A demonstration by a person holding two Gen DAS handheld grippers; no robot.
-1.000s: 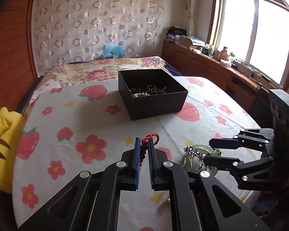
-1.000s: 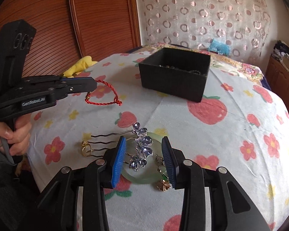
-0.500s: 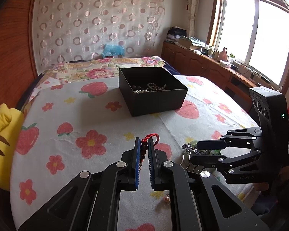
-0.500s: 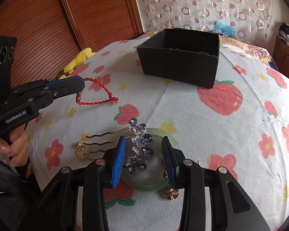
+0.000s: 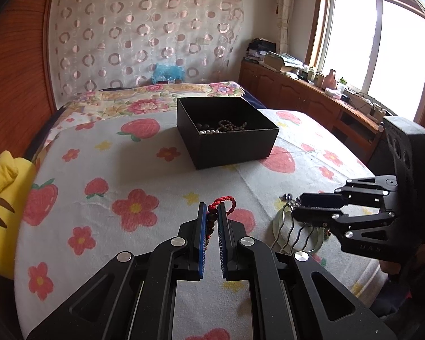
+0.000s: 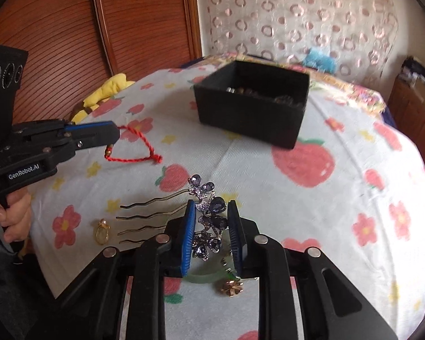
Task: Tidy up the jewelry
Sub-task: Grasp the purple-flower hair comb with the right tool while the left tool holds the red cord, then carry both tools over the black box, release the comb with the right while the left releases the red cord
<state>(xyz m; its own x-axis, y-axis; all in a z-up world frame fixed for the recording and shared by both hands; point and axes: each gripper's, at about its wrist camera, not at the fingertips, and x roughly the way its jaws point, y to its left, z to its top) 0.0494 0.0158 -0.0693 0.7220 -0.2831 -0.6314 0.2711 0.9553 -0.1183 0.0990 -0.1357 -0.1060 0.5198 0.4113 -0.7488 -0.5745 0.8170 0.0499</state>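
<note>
- Fleecy white bedspread [image 5: 161, 187], printed with red strawberries and flowers, covers the bed; its far end shows a different floral quilt [image 5: 144, 99].
- Black square box [image 5: 226, 131] of matte card sits open further up the bed, with dark beads and a few pearls heaped inside; in the right wrist view its contents are blurred.
- Left gripper [image 5: 211, 216] has its blue ribbed fingers pinching a red cord bracelet [image 6: 133, 147] by its small dark beads; the twisted loop hangs free above the spread, ending in a knot.
- Right gripper [image 6: 211, 221] has its fingers closed partway around the hair comb [image 6: 208, 218]; whether the pads actually touch it cannot be told.
- The comb has a cluster of purple faceted stones in flower shapes and four wavy bronze prongs pointing left, lying on the spread over a pale green bangle [image 6: 205, 277] that is mostly hidden by the fingers.
- Gold ring [image 6: 102, 231] with a pale oval stone lies just beside the prong tips.
- Gold flower-shaped earring [image 6: 231, 287] lies beside the bangle, partly cut off by the right finger.
</note>
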